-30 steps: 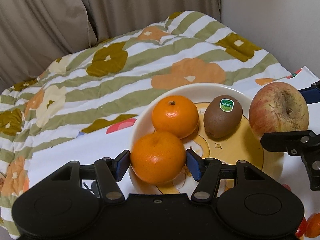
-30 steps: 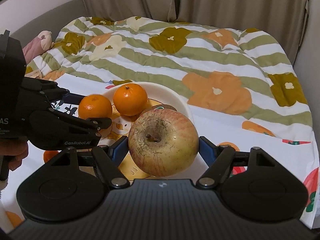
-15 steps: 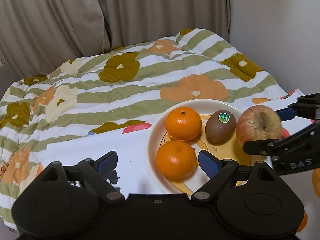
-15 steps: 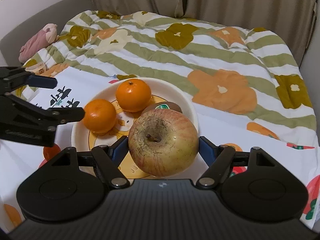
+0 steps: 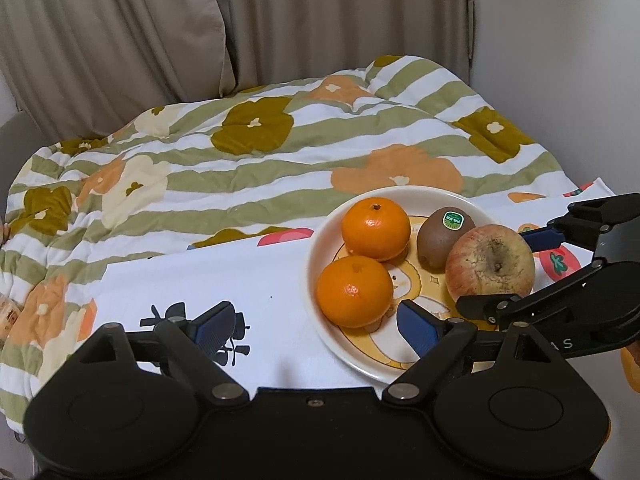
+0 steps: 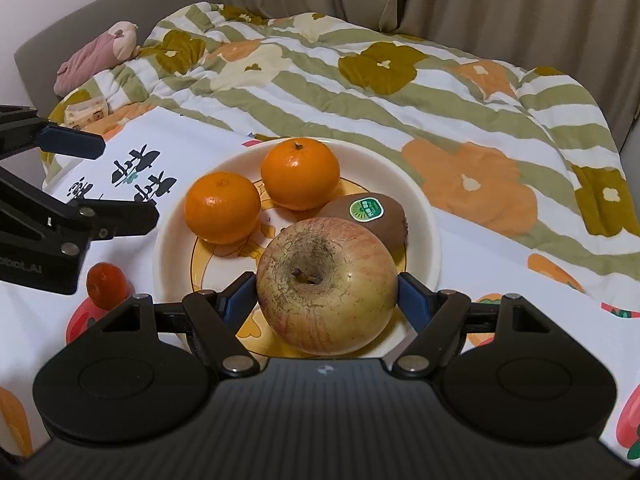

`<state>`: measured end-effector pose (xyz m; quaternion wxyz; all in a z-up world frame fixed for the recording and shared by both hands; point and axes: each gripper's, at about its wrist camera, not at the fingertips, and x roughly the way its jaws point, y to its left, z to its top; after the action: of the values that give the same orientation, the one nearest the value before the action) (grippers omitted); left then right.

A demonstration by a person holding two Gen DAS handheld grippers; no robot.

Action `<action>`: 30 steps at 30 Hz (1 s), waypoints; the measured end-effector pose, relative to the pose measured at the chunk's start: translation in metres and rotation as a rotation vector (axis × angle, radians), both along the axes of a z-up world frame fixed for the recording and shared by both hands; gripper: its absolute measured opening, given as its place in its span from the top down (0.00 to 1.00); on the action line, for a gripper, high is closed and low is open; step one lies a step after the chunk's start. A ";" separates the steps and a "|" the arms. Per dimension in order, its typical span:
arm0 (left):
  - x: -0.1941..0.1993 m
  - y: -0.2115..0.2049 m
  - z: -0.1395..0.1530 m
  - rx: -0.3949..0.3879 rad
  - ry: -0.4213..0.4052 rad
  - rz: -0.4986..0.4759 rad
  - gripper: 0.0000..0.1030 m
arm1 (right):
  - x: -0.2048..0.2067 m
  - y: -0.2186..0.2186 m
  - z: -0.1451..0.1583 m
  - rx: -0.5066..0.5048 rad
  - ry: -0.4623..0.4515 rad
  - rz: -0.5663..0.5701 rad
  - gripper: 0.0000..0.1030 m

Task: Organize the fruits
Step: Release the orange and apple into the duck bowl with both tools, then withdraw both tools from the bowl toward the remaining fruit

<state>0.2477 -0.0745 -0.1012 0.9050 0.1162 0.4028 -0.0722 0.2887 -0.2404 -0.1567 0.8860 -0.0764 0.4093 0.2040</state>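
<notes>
Bedding in green stripes and big flowers fills the background, with a white printed cloth (image 5: 280, 280) laid over it in the lower half of both views. My right claw (image 6: 327, 295) is clamped on the apple (image 6: 326, 284), its blue pads pressing both sides, low in the centre of the frame over the near rim of the plate (image 6: 424, 216); I cannot tell whether the apple rests on the plate yet. My left claw (image 5: 312, 326) stands wide apart with nothing between its pads, having just been opening; it sits at the bottom of its view, left of the plate. Beyond the apple, two oranges (image 6: 222, 212) and a kiwi (image 6: 366, 216) already lie on the plate. One small reddish fruit (image 6: 105, 284) sits on the cloth at lower left. I judge the job mostly done: release the apple, then fetch that last piece.
</notes>
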 end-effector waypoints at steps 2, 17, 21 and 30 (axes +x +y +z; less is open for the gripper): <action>-0.002 0.001 0.000 -0.001 -0.001 0.004 0.12 | 0.001 0.000 -0.002 -0.006 0.007 -0.007 0.12; -0.038 0.022 0.031 -0.023 -0.092 0.003 0.12 | -0.045 -0.005 0.051 0.065 -0.128 -0.117 0.00; -0.057 0.037 0.047 -0.032 -0.134 -0.006 0.12 | -0.068 0.006 0.073 0.064 -0.163 -0.157 0.00; -0.110 0.096 0.070 -0.041 -0.194 0.023 0.12 | -0.127 0.040 0.104 0.081 -0.206 -0.232 0.00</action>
<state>0.1380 0.0218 -0.0307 0.9428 0.0995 0.3128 -0.0585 0.1616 -0.2006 -0.0524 0.9432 -0.0133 0.3141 0.1075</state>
